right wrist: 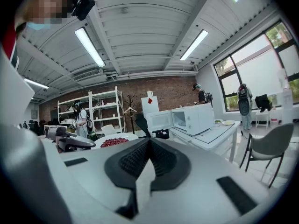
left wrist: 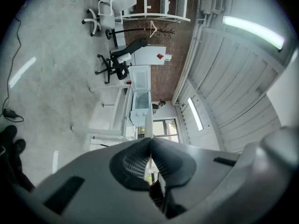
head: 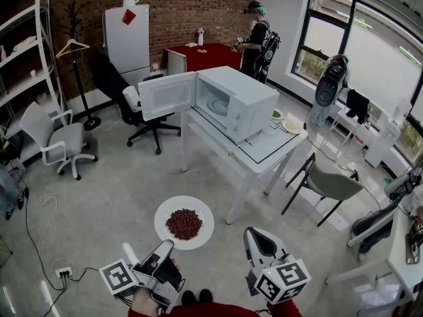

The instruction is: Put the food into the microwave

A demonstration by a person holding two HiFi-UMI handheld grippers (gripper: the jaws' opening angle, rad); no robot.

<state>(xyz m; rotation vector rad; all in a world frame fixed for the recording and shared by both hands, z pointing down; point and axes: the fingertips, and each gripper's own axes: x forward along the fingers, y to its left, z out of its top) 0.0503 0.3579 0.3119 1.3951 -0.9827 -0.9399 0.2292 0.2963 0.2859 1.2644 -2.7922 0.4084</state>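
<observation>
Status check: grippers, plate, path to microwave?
Left gripper shut on plate rim, red food on it. Right gripper shut, empty. Microwave on table ahead, door open; no obstacle seen.

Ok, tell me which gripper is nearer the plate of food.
Left. The left gripper clamps the rim of the plate; the right gripper sits apart, off to its right.
</observation>
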